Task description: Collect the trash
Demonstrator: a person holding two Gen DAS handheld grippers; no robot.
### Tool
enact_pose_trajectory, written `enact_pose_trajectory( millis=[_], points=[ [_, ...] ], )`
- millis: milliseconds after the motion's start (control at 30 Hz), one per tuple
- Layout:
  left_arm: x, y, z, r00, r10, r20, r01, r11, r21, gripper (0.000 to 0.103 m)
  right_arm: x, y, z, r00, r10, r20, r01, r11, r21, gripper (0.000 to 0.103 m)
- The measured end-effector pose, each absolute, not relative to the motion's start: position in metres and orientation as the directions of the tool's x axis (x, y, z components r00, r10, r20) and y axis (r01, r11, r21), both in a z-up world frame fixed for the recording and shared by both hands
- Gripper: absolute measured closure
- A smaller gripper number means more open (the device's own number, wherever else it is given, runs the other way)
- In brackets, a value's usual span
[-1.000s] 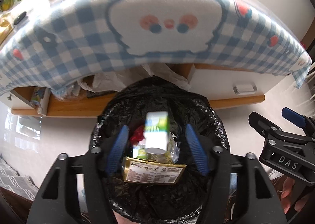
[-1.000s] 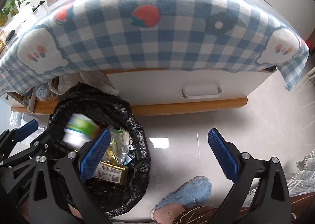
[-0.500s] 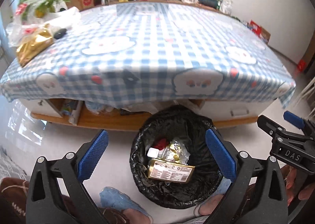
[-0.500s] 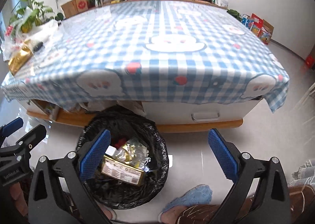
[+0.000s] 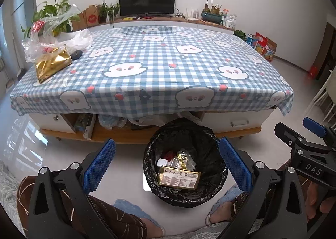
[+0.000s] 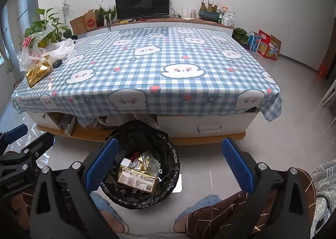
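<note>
- Since the earlier frames both grippers have pulled up and back from the black-lined bin (image 5: 184, 163), the carton now lying inside.
- Left gripper (image 5: 166, 163): jaws wide apart, empty, bin between them.
- Right gripper (image 6: 170, 163): spread wide, empty; bin at its left jaw.
- Gold bag (image 5: 52, 64) at the table's (image 5: 159, 64) left edge.

Black-lined trash bin (image 5: 206, 140) on floor by table's near edge; gold box (image 5: 178, 179), white carton (image 5: 162, 162), crumpled wrappers (image 5: 183, 158) inside.

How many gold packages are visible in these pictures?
2. One gold bag lies on the table's far left corner; one gold box lies in the trash bin. Others may be buried.
</note>
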State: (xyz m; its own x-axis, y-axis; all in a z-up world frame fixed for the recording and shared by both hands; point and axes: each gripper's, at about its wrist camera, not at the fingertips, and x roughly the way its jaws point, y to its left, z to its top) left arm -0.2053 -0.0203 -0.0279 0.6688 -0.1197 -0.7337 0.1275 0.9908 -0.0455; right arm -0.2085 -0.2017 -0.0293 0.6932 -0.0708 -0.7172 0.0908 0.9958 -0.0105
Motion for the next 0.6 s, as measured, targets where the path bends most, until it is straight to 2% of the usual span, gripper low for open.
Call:
enact_pose_trajectory(
  millis=[600],
  points=[
    [-0.1985,-0.0203,-0.0356,0.660,-0.106,-0.743,0.122,0.992,-0.034,0.006,-0.2008,-0.1970,-0.0360,0.689,-0.040,-0.724,0.067,0.998,0.009,0.008]
  ],
)
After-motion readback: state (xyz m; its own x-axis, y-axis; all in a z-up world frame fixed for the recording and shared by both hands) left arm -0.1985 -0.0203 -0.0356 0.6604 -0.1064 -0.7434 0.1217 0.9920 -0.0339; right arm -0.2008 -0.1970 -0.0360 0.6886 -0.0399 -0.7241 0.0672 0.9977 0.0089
